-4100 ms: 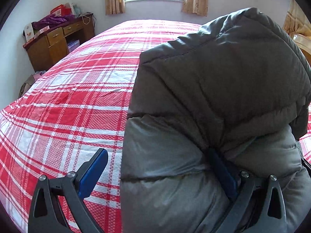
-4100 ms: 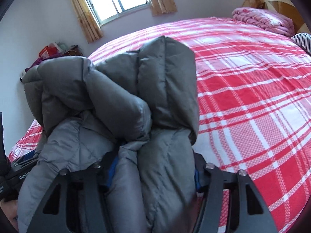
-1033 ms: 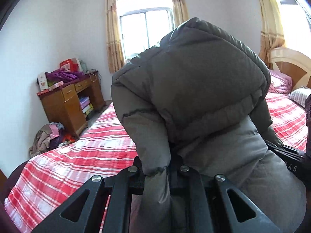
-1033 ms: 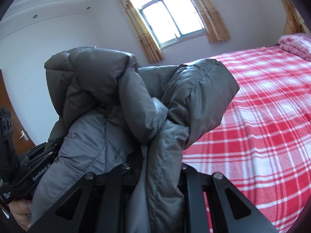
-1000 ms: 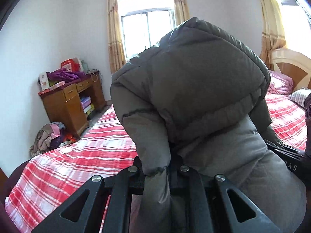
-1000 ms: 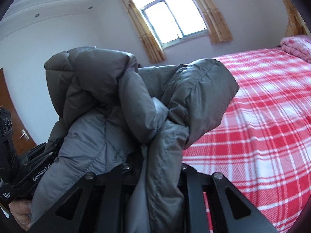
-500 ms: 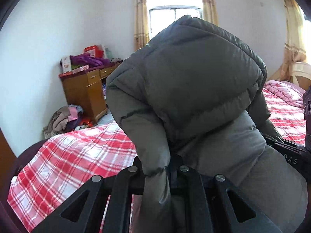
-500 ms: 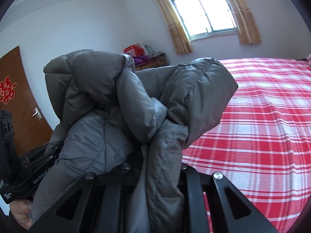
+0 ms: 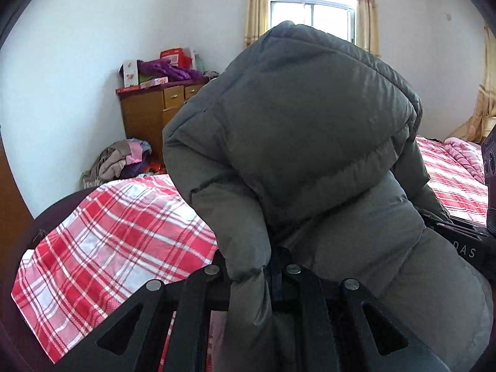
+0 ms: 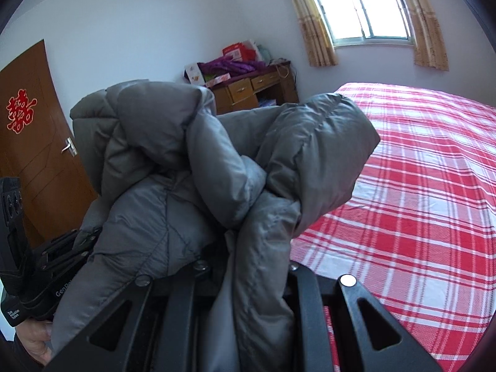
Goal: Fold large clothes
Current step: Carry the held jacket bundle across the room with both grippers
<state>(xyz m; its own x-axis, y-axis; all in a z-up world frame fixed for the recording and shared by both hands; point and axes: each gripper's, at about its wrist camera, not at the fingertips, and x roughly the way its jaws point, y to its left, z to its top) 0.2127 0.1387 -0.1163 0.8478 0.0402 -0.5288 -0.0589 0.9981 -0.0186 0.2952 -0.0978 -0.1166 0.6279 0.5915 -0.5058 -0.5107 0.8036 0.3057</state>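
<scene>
A folded grey puffer jacket (image 9: 303, 142) hangs in the air between both grippers, lifted off the red plaid bed (image 9: 117, 226). My left gripper (image 9: 251, 276) is shut on a fold of the jacket's edge, which spills down over its fingers. In the right wrist view the jacket (image 10: 198, 179) bulges in thick folds, and my right gripper (image 10: 248, 266) is shut on another bunch of its fabric. The pads of both are hidden by the cloth. The left gripper's body (image 10: 37, 272) and the hand holding it show at the far left of the right wrist view.
A wooden desk (image 9: 152, 114) piled with purple cloth and boxes stands against the far wall beside a curtained window (image 10: 369, 6). A heap of clothes (image 9: 121, 161) lies on the floor by it. A brown door (image 10: 34, 142) stands at the left. Pink bedding (image 9: 465, 152) lies at the headboard.
Both grippers, still shut on the jacket, have swung left: the desk and window slid right in both views, and the door and the bed's near corner came into sight.
</scene>
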